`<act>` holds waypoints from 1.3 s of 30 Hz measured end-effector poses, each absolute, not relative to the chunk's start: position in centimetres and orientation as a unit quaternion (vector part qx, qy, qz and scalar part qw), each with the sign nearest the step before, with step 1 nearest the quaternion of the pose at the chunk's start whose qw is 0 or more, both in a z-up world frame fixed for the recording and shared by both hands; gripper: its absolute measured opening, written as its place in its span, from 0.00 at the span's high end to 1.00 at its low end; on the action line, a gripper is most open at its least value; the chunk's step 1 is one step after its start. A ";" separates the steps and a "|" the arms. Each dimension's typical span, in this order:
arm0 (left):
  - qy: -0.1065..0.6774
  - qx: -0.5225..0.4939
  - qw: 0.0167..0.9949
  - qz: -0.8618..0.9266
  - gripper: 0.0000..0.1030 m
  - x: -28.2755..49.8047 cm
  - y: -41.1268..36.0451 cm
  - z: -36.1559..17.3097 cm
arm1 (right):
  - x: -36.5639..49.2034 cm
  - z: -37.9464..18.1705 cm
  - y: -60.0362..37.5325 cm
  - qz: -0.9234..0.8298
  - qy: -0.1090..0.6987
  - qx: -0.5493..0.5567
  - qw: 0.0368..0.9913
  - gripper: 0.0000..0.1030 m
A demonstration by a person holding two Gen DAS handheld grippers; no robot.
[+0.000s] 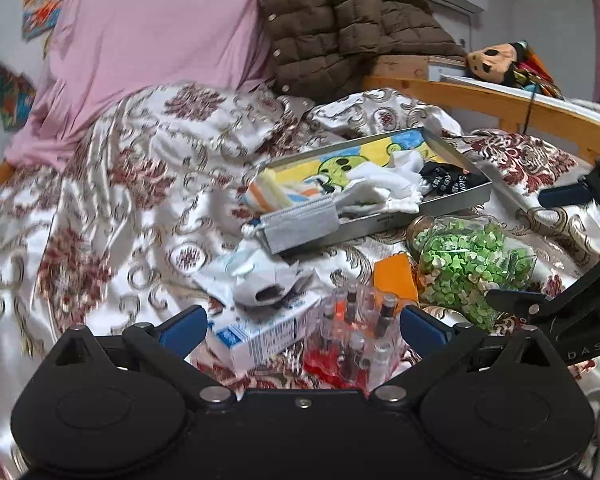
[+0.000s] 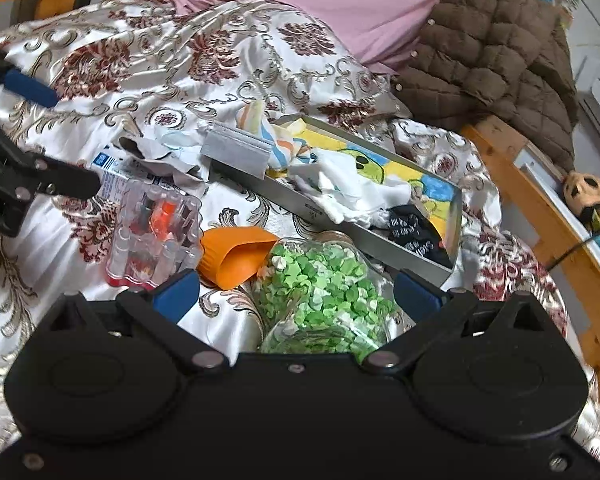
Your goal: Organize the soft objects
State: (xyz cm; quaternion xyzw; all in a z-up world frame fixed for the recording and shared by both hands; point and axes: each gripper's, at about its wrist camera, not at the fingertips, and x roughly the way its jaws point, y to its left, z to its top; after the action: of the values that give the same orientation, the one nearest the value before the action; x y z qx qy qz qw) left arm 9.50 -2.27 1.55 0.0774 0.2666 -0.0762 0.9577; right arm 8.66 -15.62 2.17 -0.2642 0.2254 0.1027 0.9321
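Observation:
A metal tray [image 1: 380,225] [image 2: 284,197] lies on the patterned bedspread. It holds a yellow and blue towel, a white cloth [image 1: 380,188] [image 2: 340,188], a black cloth [image 1: 448,180] [image 2: 416,232] and a striped sock [image 1: 272,194] [image 2: 260,120]. A grey face mask [image 1: 300,224] [image 2: 236,152] hangs over the tray's near corner. A crumpled grey-white cloth [image 1: 260,286] [image 2: 160,152] rests on a white box [image 1: 256,336]. My left gripper [image 1: 304,328] [image 2: 56,134] is open above the box and a clear bottle case [image 1: 356,344] [image 2: 152,232]. My right gripper [image 2: 296,296] [image 1: 532,246] is open over a jar of green paper stars [image 2: 324,292] [image 1: 472,264].
An orange cup [image 2: 236,256] [image 1: 394,276] lies between the bottle case and the jar. A brown quilted jacket [image 1: 340,28] [image 2: 492,52] and pink sheet [image 1: 152,40] are piled at the back. The wooden bed rail [image 1: 500,108] [image 2: 540,208] runs along the right, with a plush toy [image 1: 492,64] behind it.

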 end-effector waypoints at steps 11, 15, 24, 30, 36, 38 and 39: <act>0.247 0.134 0.953 -0.112 0.01 12.9 -2.3 1.8 | 9.2 1.0 -14.4 0.173 0.200 -0.355 0.897 0.01; 0.236 0.157 0.952 -0.120 0.01 14.5 -2.1 1.8 | 8.9 -0.2 -13.2 0.187 0.174 -0.423 0.869 0.01; 0.224 0.201 0.943 -0.139 0.01 18.0 -2.2 0.8 | 10.5 -2.6 -11.2 0.203 0.160 -0.500 0.827 0.01; 0.228 0.209 0.939 -0.153 0.03 20.8 -2.1 -0.1 | 11.9 -4.6 -10.4 0.212 0.157 -0.548 0.794 0.05; 0.222 0.203 0.939 -0.165 0.05 23.1 -2.8 -1.0 | 13.2 -6.0 -9.7 0.219 0.163 -0.560 0.782 0.14; 0.224 0.203 0.938 -0.169 0.05 23.9 -3.0 -1.3 | 13.6 -6.5 -9.5 0.218 0.162 -0.569 0.777 0.19; 0.226 0.205 0.937 -0.171 0.05 24.2 -3.2 -1.4 | 13.8 -6.7 -9.3 0.218 0.162 -0.572 0.774 0.24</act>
State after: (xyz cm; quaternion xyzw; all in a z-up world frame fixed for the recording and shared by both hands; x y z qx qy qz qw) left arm 24.25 -3.15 -1.43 0.2045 0.2261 -0.1708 0.9369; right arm 13.77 -9.32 -6.69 -0.5718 0.1619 0.2183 0.7741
